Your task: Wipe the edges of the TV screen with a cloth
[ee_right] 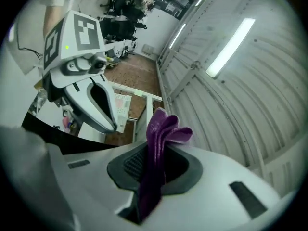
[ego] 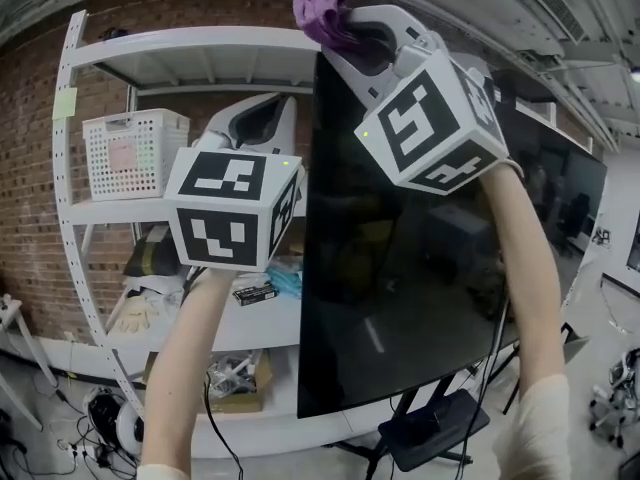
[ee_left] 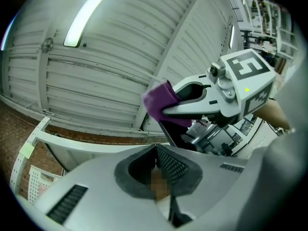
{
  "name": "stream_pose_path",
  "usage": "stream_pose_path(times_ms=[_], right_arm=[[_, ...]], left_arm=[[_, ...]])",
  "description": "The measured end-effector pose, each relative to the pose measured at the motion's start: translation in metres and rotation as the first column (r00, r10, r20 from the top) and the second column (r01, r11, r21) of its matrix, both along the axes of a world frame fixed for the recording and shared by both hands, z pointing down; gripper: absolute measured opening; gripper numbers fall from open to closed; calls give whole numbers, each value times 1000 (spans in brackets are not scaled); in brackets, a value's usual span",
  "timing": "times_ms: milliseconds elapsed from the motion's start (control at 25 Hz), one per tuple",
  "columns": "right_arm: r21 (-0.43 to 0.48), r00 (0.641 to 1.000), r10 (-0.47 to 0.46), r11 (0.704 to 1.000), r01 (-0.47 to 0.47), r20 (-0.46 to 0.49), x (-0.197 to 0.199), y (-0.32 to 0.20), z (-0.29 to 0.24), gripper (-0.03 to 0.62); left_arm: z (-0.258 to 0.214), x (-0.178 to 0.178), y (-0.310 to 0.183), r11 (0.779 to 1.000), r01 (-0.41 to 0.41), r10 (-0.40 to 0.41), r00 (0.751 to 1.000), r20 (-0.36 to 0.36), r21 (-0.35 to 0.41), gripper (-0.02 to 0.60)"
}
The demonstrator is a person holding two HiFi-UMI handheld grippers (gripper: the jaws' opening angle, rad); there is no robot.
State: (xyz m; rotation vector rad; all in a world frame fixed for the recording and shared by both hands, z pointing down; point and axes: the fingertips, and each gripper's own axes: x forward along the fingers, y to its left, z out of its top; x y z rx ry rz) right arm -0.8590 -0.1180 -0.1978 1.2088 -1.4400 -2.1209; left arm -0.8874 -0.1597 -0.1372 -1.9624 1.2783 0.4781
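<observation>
Cloth, purple: clenched in the jaws of my right gripper, at the top corner of the TV. Left gripper: jaws closed on nothing, beside the TV's side edge. Step, I judge: starting the top edge. Next: drag the cloth along it, keeping contact.

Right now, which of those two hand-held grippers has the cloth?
The right hand-held gripper: its jaws pinch the purple cloth at the TV screen's top corner. The left hand-held gripper is shut on nothing, left of the screen.
</observation>
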Motion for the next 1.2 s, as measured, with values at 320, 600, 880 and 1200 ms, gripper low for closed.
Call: stream_pose_path(times_ms=[320,600,880,1200], right_arm=[[-136,998,-7,991,-1,-59,2,-17,12,55],[-190,997,14,981,-28,-74,50,-27,7,55],[-211,998,31,977,-42,-55,143,-45,2,54],[-238,995,78,967,-89,-55,276,-64,2,54]], left_arm=[[-4,-11,12,999,39,-37,998,-48,22,15],[-3,43,40,996,60,-58,998,-26,67,15],[-7,151,40,996,36,-35,999,-16,87,15],[6,289,18,999,-21,22,999,-33,42,15]])
